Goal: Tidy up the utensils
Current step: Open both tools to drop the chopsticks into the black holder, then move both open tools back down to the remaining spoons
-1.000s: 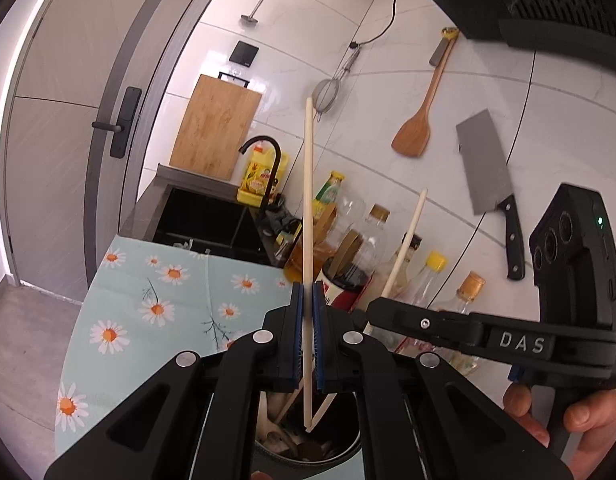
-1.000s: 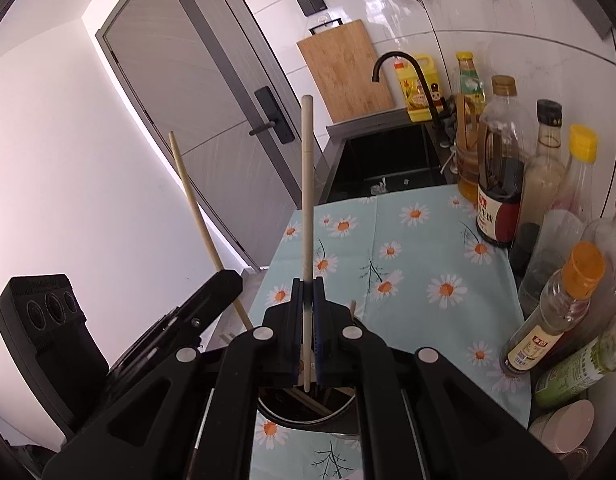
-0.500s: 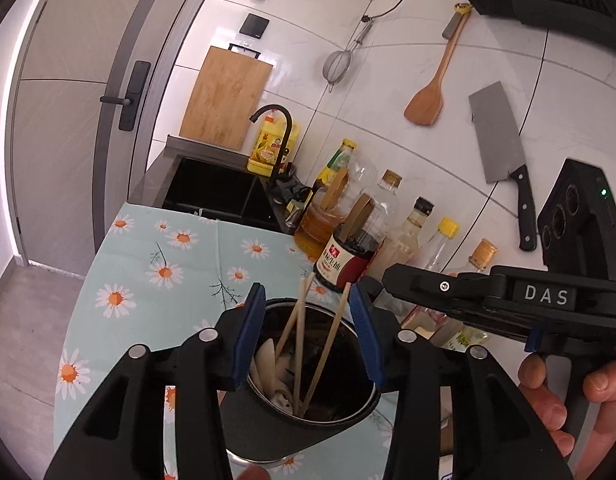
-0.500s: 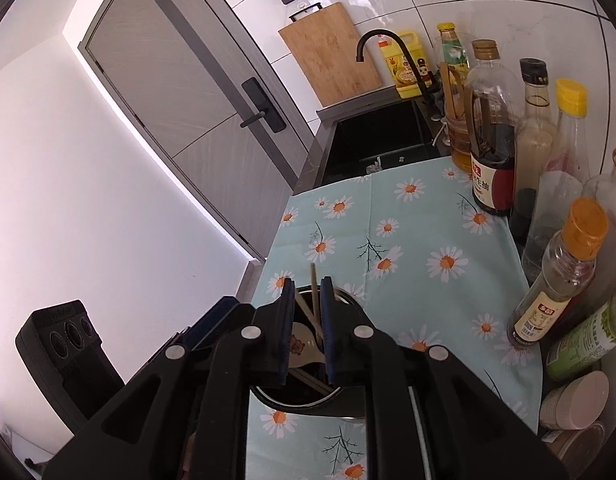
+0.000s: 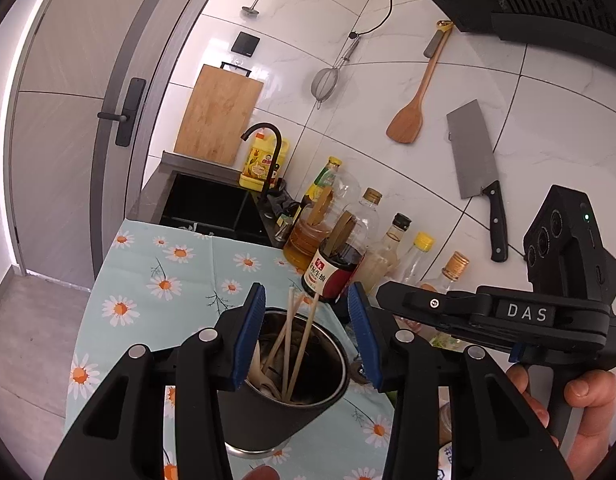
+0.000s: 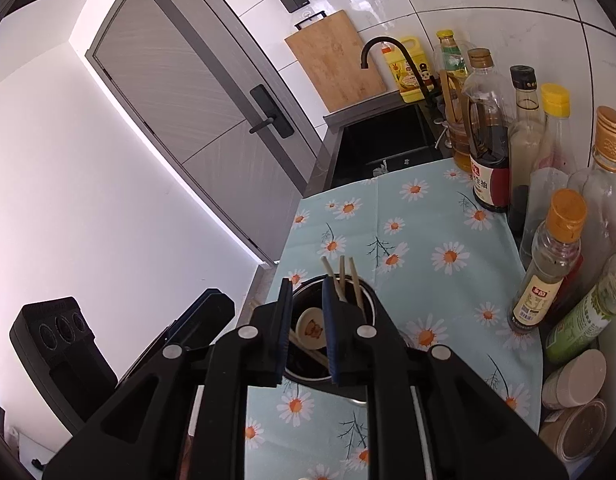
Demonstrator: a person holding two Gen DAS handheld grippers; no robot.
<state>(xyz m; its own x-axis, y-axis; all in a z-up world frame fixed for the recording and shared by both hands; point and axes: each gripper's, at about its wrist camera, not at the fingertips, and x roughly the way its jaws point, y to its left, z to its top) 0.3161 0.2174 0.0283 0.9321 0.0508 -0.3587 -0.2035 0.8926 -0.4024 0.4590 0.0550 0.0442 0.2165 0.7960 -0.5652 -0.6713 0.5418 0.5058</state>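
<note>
Wooden chopsticks point(image 5: 298, 340) are standing in the steel holder point(image 5: 308, 364) directly beneath both spread, empty jaws, so each gripper should be lifting straight up, avoiding snagging protruding tips.

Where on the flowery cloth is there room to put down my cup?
The daisy cloth lies bare between the utensil holder and the sink, left of the soy sauce bottle. The wall side is packed with bottles; near the jars it is tight.
</note>
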